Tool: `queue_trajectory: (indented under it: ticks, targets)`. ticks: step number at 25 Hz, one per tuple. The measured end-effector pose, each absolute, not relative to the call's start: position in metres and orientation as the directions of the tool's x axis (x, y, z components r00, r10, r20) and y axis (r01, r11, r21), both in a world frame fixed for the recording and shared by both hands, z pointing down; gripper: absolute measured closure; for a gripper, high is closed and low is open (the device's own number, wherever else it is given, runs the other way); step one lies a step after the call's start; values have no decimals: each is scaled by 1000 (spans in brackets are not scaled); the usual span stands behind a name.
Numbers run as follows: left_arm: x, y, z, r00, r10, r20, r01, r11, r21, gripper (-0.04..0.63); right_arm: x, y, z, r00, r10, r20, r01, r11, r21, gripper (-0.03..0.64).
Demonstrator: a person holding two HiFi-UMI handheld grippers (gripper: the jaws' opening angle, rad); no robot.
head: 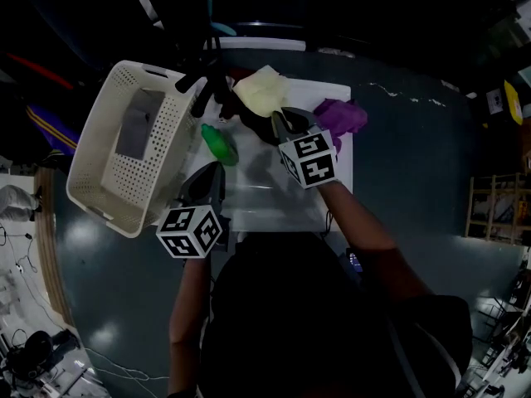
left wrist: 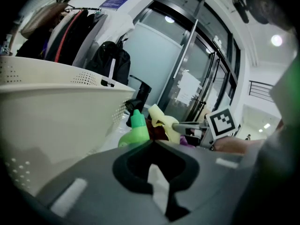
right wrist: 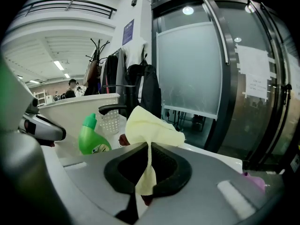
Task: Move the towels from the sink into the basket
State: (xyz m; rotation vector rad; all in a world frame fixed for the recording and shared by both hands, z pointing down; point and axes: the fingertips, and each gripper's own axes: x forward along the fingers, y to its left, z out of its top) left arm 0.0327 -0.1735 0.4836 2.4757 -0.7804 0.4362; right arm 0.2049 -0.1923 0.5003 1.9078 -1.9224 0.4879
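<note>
My right gripper [head: 280,121] is shut on a pale yellow towel [head: 264,89], pinched between its jaws and lifted above the back of the white sink [head: 278,210]. In the right gripper view the yellow towel [right wrist: 151,130] fans out above the jaws. A purple towel [head: 340,116] lies at the sink's back right corner. The cream perforated basket [head: 99,152] stands to the left with a grey towel [head: 137,123] inside. My left gripper [head: 206,187] hovers between basket and sink. A thin pale strip shows between its jaws, either a gap or cloth.
A green bottle [head: 220,143] stands at the sink's left side, close ahead of the left gripper. A black tap [right wrist: 110,109] rises at the back of the sink. A dark red cloth [right wrist: 123,139] shows behind the yellow towel. Glass doors and a coat rack lie beyond.
</note>
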Motion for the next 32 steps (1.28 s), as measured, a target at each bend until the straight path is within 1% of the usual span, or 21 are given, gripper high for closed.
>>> queue_trajectory:
  ticks: [9, 16, 32]
  targets:
    - [29, -170, 468, 798, -444, 407, -587, -727, 357, 588, 197, -182, 480, -11, -878, 478, -1000, 19, 12, 611]
    - [22, -175, 435, 804, -474, 358, -584, -745, 324, 588, 183, -178, 449, -39, -900, 434, -999, 44, 2, 611]
    - [-13, -187, 368, 788, -565, 244, -614, -745, 260, 588, 126, -186, 375, -142, -937, 321, -985, 165, 47, 611]
